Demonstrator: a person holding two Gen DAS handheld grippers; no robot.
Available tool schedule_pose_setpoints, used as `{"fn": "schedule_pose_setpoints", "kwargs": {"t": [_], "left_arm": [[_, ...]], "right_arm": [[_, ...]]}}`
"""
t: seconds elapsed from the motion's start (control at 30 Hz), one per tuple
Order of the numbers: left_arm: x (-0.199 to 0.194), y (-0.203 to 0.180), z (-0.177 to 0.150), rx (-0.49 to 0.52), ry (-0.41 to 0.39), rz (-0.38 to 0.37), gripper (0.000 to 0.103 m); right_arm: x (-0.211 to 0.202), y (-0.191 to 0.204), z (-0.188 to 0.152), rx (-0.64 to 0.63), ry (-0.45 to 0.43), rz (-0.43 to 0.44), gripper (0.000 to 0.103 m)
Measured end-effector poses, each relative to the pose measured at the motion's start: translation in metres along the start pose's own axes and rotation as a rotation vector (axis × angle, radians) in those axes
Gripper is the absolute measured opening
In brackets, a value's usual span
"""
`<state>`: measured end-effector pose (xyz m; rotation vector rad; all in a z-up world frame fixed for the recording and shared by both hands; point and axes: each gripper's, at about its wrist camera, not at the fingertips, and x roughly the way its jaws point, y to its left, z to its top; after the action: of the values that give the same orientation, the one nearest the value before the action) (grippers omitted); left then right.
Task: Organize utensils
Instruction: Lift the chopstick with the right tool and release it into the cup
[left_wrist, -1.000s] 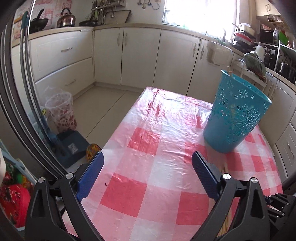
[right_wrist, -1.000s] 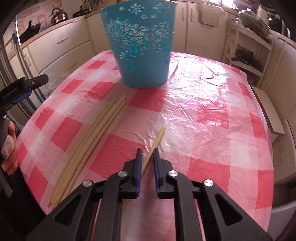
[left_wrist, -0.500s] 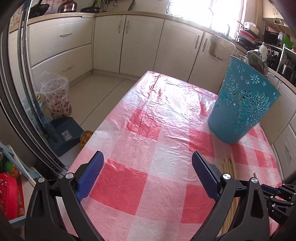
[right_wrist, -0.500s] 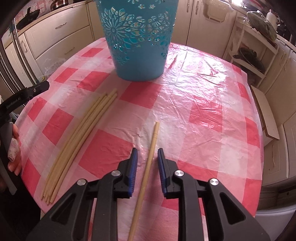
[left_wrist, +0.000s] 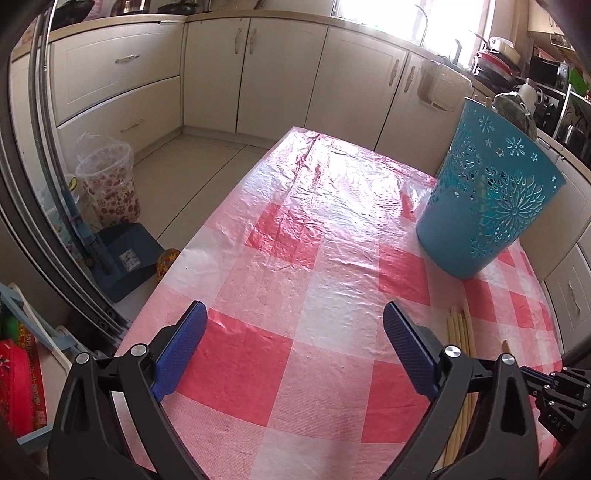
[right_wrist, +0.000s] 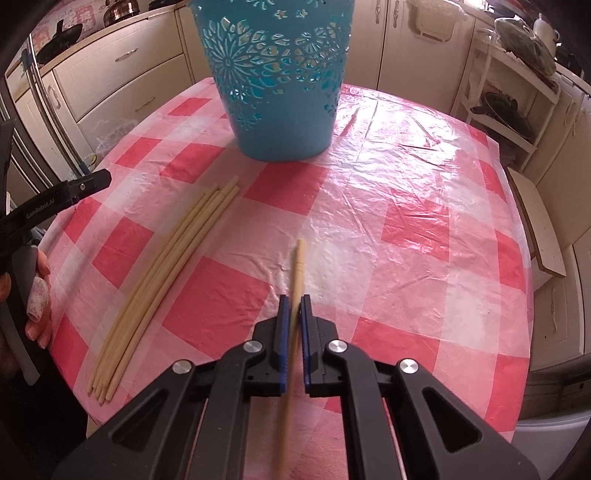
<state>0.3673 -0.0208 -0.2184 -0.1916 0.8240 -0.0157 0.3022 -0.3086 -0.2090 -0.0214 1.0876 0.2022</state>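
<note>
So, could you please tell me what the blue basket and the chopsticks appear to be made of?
Blue basket: likely moulded plastic, judging by its uniform colour and cut-out flower pattern. Chopsticks: pale, matte, probably bamboo or wood, though plastic is possible.

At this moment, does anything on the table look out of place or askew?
One chopstick lies apart from the bundle of chopsticks, between the right tongs, whose jaws stand close around it. The blue basket stands upright. Nothing looks spilled or damaged.
</note>
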Motion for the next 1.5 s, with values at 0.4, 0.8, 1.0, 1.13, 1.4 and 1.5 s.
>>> {"fn": "schedule_pose_setpoints", "kwargs": {"t": [0.4,0.8,1.0,1.13,1.4,1.5], "left_arm": [[0.003,0.001,0.0,-0.006,0.02,-0.005,0.092],[-0.002,0.002,-0.001,-0.006,0.0,-0.025,0.092],[-0.004,-0.001,-0.001,0.006,-0.015,-0.033,0.092],[-0.004,-0.001,-0.001,0.011,-0.019,-0.033,0.092],[-0.004,-0.001,-0.001,0.007,-0.018,-0.029,0.092],[-0.003,0.0,-0.001,0.004,-0.018,-0.028,0.092]], "right_arm": [[-0.131,-0.039,0.063,0.264,-0.512,0.356,0.006],[-0.137,-0.038,0.19,0.348,-0.887,0.253,0.006],[-0.088,-0.037,0.208,0.364,-0.815,0.18,0.006],[-0.074,-0.029,0.209,0.323,-0.767,0.145,0.006],[-0.056,-0.025,0.19,0.275,-0.688,0.134,0.007],[-0.065,-0.021,0.172,0.245,-0.679,0.137,0.017]]}}
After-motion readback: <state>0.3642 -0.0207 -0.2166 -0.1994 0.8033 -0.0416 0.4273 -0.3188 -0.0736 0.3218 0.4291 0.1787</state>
